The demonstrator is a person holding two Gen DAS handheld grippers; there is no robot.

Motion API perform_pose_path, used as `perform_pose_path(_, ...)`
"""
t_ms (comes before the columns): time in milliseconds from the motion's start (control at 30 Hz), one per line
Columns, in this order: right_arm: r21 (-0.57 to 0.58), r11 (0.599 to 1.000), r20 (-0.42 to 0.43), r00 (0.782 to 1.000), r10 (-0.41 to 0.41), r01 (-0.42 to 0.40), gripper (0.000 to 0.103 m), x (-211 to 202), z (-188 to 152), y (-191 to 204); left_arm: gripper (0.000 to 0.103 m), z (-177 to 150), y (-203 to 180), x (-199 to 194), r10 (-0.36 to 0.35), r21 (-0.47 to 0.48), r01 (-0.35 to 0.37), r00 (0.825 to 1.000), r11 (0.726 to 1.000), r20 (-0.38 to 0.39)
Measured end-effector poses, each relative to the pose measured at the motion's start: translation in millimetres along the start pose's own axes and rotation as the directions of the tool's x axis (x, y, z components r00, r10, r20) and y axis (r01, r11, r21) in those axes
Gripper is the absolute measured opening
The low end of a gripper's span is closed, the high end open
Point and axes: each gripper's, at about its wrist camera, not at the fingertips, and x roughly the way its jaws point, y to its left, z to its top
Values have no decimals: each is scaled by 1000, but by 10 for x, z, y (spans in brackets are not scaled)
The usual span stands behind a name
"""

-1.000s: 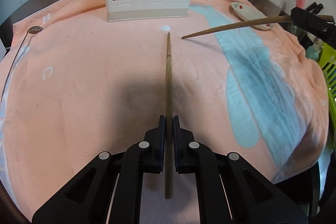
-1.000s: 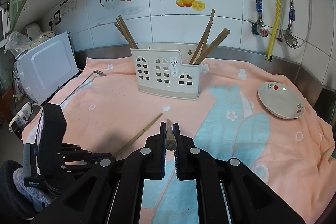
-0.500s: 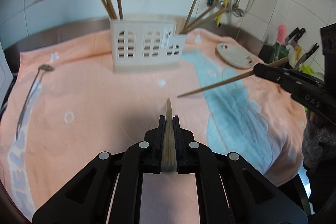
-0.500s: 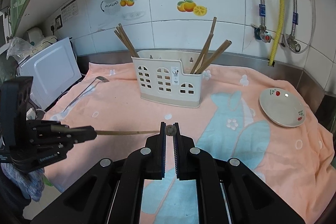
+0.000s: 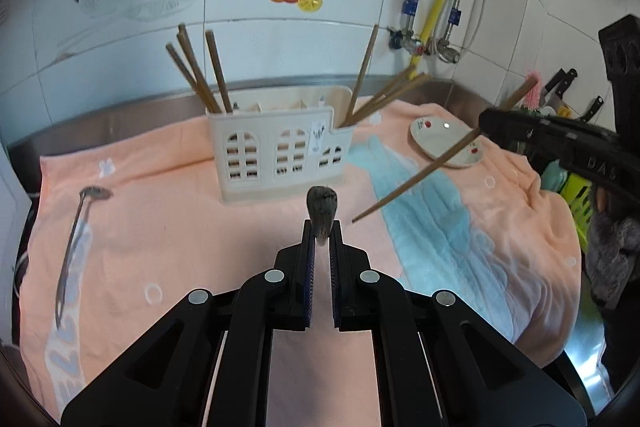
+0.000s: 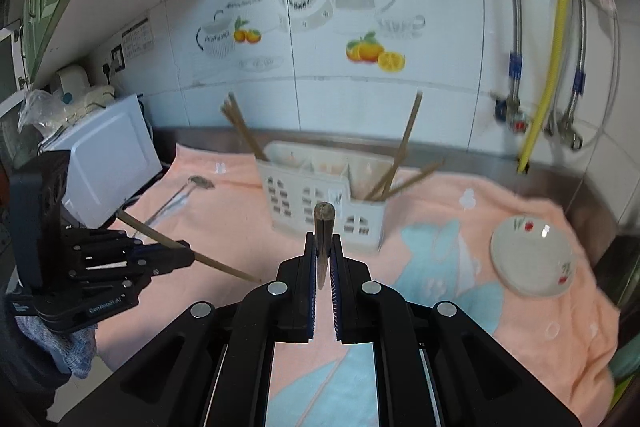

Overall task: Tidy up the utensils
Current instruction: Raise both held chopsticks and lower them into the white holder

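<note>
Chopsticks, wooden — one pinched in left gripper (image 5: 322, 233), one in right gripper (image 6: 323, 247), both aloft short of holder (image 5: 280, 151). Light, stiff, slender, likely prone to pivot; best gripped mid-shaft — not at tip.

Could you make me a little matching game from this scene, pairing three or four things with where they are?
Things:
1. long metal ladle
2. small white fruit-painted dish
3. cream plastic utensil holder
4. brown wooden chopstick

Places:
A. clamped in the left gripper
B. lying at the towel's left edge
C. middle of the towel, chopsticks standing inside
D. right side of the towel

Pairs: 1-B, 2-D, 3-C, 4-A
</note>
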Motion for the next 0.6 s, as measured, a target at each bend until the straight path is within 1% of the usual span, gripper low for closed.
perform_pose_path(133, 0, 1000, 11, 1000, 0, 0, 6, -33, 289, -74, 6, 201, 64, -44, -11, -2, 11, 1000, 1000, 15)
perform_pose_path(200, 1, 1000, 13, 1000, 3, -3, 6, -33, 452, -110, 6, 295, 76, -92, -6, 5, 6, 1000, 1000, 29)
perform_pose_path(433, 0, 1000, 52, 998, -21, 21, 6, -51, 842, -185, 6, 718, 104, -418, 18, 46, -24, 992, 999, 124)
perform_pose_path(600, 18, 999, 73, 996, -48, 47, 6, 32, 1055, -248, 6, 1055, 196, -559, 53, 37, -61, 982, 997, 183)
